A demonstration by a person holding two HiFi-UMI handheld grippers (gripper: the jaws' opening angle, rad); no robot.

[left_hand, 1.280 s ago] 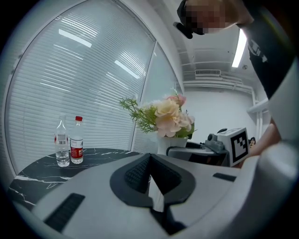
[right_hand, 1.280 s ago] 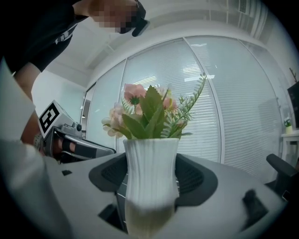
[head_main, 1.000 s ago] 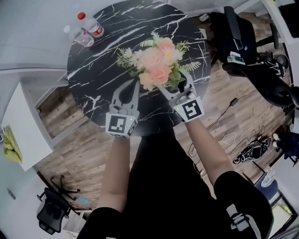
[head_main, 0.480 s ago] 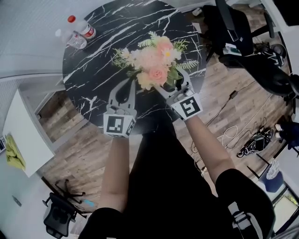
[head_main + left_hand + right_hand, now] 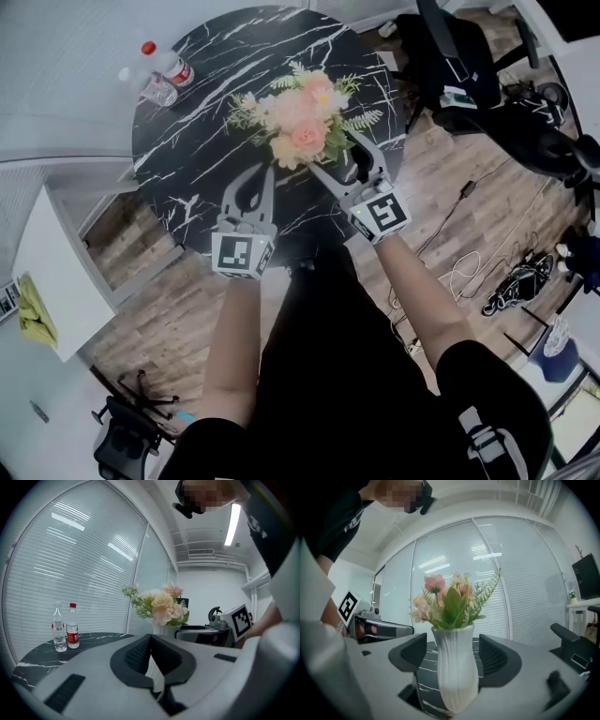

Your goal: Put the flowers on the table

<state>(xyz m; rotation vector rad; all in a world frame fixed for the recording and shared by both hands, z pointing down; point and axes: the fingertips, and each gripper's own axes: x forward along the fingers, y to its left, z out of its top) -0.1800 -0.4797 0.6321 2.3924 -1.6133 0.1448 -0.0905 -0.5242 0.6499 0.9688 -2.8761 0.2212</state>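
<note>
Flowers point(image 5: 298, 122) in a ribbed white vase point(image 5: 456, 677) stand near the marble surface's point(image 5: 187, 159) middle. Right gripper point(image 5: 456, 652) fingers are spread either side of the vase. Left gripper point(image 5: 150, 638) is clenched and empty over the surface's near edge. The vase is probably rigid, slick, top-heavy and breakable, so grip its belly.

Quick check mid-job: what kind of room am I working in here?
Most likely an office or meeting room: black swivel office chairs stand beside the round black marble-pattern table, tall white slatted blinds cover the wall behind it, and ceiling strip lights run overhead.
</note>
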